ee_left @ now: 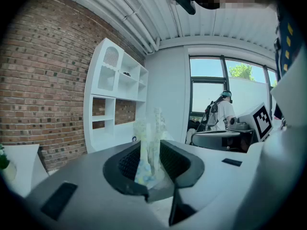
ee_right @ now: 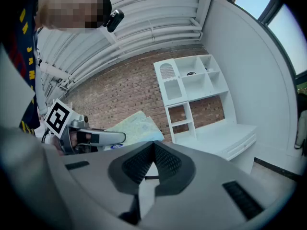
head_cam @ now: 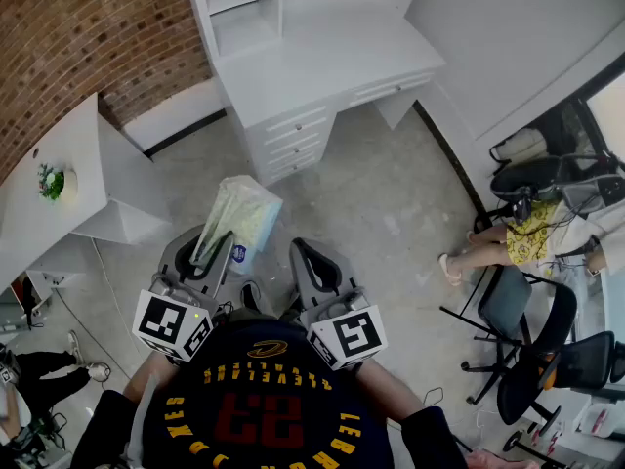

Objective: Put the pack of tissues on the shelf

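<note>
The pack of tissues (head_cam: pixel 237 215), a soft pale green and white packet, hangs in the air in front of me, pinched at its near end by my left gripper (head_cam: pixel 210 247). In the left gripper view the packet (ee_left: pixel 148 147) stands edge-on between the two dark pads, which press on it. In the right gripper view the same pack (ee_right: pixel 136 127) shows to the left with the left gripper (ee_right: pixel 96 138) behind it. My right gripper (head_cam: pixel 311 260) is beside the left one, jaws closed together with nothing between them. The white shelf unit (head_cam: pixel 239 8) stands ahead against the brick wall.
A white desk with drawers (head_cam: pixel 322 66) adjoins the shelf unit (ee_right: pixel 192 87). A low white cabinet (head_cam: pixel 68 179) with a small plant (head_cam: pixel 51 182) is at the left. Seated people and office chairs (head_cam: pixel 527 320) are at the right. Grey floor (head_cam: pixel 391 213) lies between me and the desk.
</note>
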The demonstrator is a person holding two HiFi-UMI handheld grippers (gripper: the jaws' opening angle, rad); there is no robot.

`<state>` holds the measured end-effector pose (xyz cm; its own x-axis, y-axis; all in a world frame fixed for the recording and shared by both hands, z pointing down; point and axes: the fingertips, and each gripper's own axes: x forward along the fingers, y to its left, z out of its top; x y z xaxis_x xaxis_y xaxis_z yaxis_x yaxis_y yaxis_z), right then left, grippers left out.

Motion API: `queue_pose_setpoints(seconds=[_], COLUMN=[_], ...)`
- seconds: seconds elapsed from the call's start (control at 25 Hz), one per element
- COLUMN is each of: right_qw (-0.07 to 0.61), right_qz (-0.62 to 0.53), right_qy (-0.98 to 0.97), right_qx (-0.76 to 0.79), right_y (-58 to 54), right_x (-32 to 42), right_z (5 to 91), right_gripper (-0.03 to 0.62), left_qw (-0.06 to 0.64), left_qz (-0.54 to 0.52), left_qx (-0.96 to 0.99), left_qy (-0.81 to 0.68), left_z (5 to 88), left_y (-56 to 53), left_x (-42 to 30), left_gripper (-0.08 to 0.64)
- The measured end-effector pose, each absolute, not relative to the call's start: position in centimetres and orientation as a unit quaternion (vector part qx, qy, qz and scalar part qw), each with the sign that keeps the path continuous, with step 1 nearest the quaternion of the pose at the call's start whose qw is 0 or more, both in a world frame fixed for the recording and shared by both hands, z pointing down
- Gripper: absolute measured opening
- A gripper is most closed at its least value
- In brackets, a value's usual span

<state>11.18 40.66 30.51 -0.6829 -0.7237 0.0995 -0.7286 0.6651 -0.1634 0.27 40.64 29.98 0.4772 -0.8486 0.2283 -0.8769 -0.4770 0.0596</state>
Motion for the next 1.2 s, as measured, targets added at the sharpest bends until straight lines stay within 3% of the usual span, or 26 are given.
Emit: queue_pose_setpoints(seconds=[1.2], right_qw=[0.0], right_qz=[0.13], right_qy=[-0.924], right_qx=[0.359], right_y=[41.7], right_x=[15.5], right_z=[32.3], right_gripper=[-0.005], left_qw=[0.088], left_qz=[0.095], left_qx=[0.819], left_qy=[-0.56], left_z=[31.8], left_y=[43.0], left_x=[3.3], left_gripper=[0.095])
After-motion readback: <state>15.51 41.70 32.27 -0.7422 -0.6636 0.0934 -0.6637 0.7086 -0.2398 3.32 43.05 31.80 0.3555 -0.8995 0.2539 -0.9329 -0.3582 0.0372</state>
